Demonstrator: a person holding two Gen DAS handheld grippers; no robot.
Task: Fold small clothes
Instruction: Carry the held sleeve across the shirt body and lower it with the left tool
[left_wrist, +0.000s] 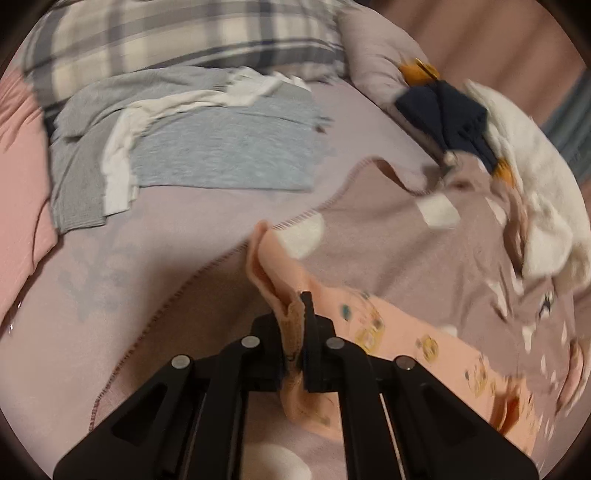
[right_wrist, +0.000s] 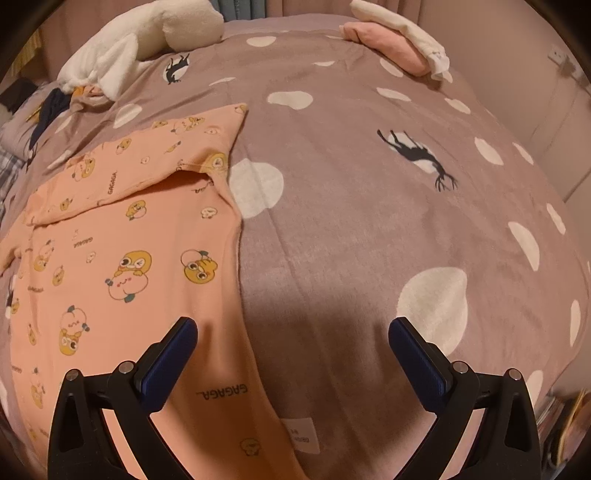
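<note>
Where left tool (left_wrist: 295, 325) pinches: garment (left_wrist: 280, 273) (peach).

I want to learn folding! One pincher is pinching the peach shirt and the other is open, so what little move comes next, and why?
Probably the left gripper, shut on an edge of the peach shirt, should carry it across the part lying flat on the dotted blanket. The right gripper is open and holds nothing, so the left must do it.

garment (right_wrist: 122, 258) lies on blanket (right_wrist: 351, 229), folded pile (right_wrist: 399, 44) behind
</note>
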